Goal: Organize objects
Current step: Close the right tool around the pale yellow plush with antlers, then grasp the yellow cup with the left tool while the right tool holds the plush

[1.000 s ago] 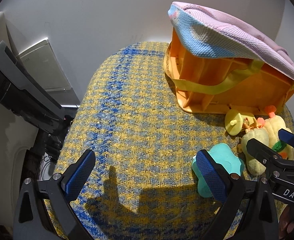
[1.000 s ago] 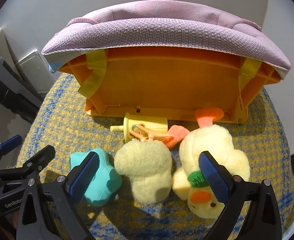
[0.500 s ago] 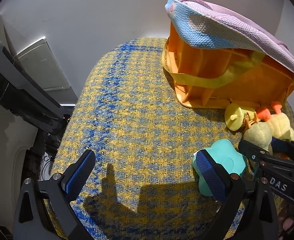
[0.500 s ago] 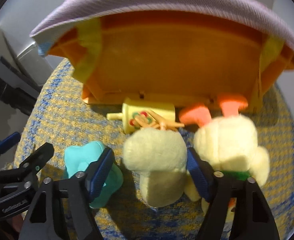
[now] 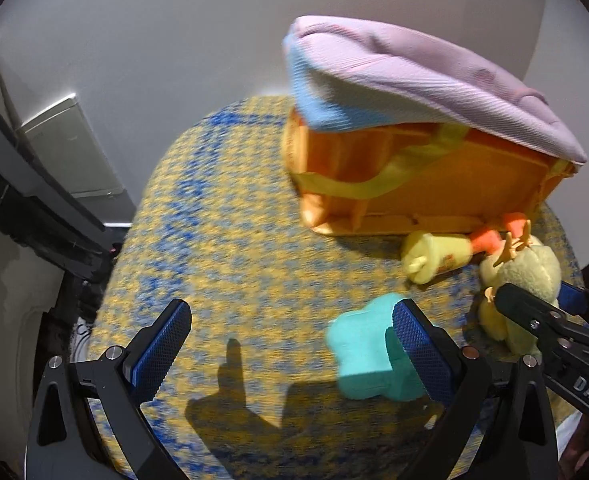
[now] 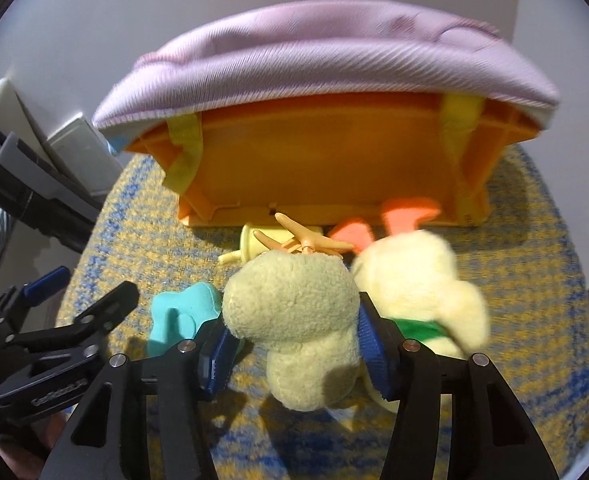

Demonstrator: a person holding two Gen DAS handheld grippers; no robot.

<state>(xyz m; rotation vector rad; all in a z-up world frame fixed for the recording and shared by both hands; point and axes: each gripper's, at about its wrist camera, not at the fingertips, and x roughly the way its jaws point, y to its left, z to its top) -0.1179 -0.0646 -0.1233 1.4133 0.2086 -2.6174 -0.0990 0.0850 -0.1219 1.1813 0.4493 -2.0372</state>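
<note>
- The right hand-held gripper (image 6: pixel 292 354) is clamping its blue pads on a pale yellow plush mushroom-shaped toy (image 6: pixel 298 320); its jaws have just been closing on it, and the toy is bulging out between them.
- The left hand-held gripper (image 5: pixel 290 344) is hanging with its jaws wide apart over the tabletop (image 5: pixel 230 248), which is covered in a yellow-and-blue woven cloth, with nothing between the pads.
- A teal soft star-shaped toy (image 5: pixel 370 352) is lying just beside the left gripper's right finger.
- A yellow plush duck with orange feet and a green collar (image 6: pixel 418 288) is lying just to the right of the gripped toy.
- A small yellow plastic cup (image 5: pixel 434 256) is lying on its side against an orange plastic crate (image 6: pixel 326 164).
- A pink padded cushion (image 6: pixel 318 60) is lying over the top of the crate.
</note>
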